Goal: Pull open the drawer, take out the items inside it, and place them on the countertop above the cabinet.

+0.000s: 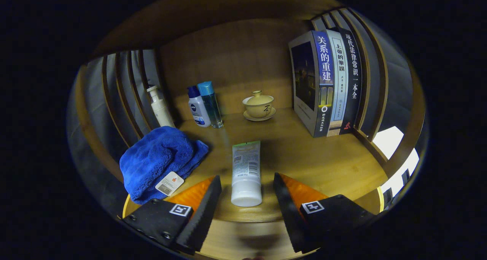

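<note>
Two fingers of our gripper (247, 197) spread wide, level, flanking untouched the white plastic tube (246, 174) lying on the wooden countertop (327, 165).

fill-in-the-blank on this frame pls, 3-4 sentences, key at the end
1. The gripper is ____, its fingers on either side of the tube without touching it.
2. The tube lies on the countertop with its cap pointing ____ the gripper.
3. The towel is ____ in colour.
4. The lidded cup sits on a ____.

Missing words: open; toward; blue; saucer
</note>
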Action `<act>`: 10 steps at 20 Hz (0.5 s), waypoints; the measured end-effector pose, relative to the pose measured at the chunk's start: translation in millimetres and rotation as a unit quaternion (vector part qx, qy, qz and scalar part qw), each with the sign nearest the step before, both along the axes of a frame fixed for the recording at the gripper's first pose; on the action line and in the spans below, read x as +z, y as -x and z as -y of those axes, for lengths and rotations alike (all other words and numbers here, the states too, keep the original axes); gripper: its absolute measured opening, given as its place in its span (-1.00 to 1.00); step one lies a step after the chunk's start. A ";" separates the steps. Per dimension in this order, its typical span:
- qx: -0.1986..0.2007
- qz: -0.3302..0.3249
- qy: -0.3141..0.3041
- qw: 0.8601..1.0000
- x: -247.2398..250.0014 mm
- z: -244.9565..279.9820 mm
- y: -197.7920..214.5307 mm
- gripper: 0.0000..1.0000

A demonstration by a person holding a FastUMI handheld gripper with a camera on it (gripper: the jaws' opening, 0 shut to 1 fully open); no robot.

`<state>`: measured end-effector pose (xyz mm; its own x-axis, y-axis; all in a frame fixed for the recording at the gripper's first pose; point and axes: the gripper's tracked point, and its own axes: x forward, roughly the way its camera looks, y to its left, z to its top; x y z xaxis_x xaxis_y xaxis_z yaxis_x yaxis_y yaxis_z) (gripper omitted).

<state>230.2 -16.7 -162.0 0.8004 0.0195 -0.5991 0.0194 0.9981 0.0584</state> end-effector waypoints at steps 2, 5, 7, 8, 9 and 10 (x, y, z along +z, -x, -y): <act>0.009 0.014 0.005 1.000 7.9 -3.9 2.4 0.99; 0.007 0.056 0.029 0.998 35.4 1.3 4.3 0.98; 0.010 0.085 0.042 0.995 55.8 1.2 10.4 0.98; 0.012 0.103 0.046 0.994 67.7 0.8 15.9 0.97; 0.015 0.119 0.052 0.991 78.6 0.0 22.9 0.97; 0.019 0.137 0.060 0.989 88.4 -0.9 31.5 0.97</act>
